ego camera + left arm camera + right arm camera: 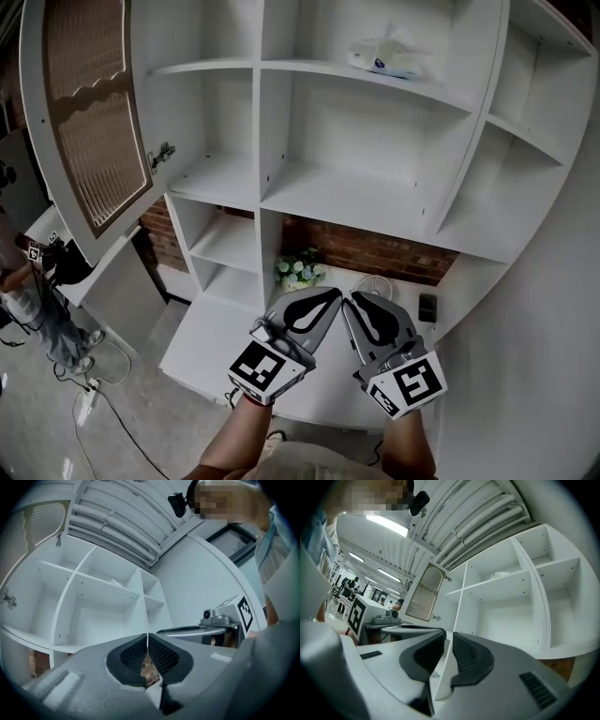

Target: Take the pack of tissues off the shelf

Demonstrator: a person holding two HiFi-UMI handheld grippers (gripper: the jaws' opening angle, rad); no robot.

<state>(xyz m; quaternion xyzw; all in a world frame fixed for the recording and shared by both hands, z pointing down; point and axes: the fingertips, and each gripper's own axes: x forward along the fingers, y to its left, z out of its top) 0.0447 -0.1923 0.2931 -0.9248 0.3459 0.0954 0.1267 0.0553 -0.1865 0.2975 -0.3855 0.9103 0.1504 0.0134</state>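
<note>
Head view: we've barely started. The pack of tissues (389, 58) sits alone in the top cubby at 1 o'clock, untouched. Down at 6 o'clock, our left gripper (330, 295) is pinched together on nothing and our right gripper (354, 300) is barely cracked, also empty. Flowers (298, 270) sit in a lower cubby.

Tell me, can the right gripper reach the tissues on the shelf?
Probably yes: the tissues lie on an open shelf with nothing in front. The right gripper is low below them and must rise first.
</note>
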